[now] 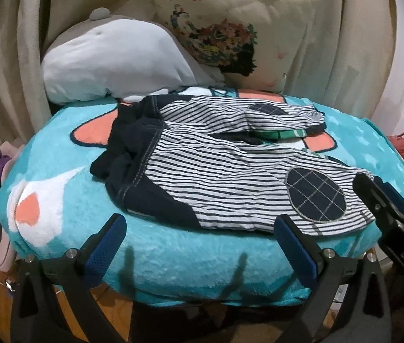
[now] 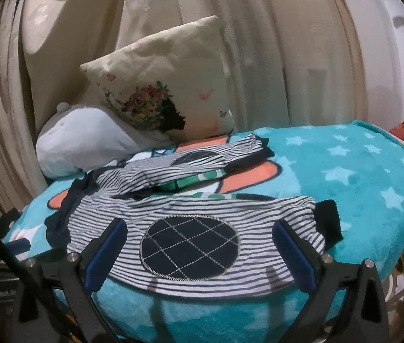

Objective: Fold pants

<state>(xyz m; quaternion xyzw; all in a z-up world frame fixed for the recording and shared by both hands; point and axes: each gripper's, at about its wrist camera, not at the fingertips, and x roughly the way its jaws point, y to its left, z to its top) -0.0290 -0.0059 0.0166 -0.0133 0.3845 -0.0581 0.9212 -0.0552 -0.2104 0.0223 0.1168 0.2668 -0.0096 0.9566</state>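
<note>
Fingers (image 1: pixel 293 240) of both grippers spread, striped pants (image 1: pixel 230 183) unfolded on blanket (image 1: pixel 173 263)

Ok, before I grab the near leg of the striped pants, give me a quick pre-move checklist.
1. Left gripper open, empty: ok.
2. Right gripper open, empty: ok.
3. Striped pants lying flat: not ok, navy waistband is bunched.
4. Legs apart, near leg's knee patch between the right fingers: ok.
5. Near cuff reachable on the teal blanket: ok.
6. Floral pillow and grey plush away from the pants: ok.
</note>
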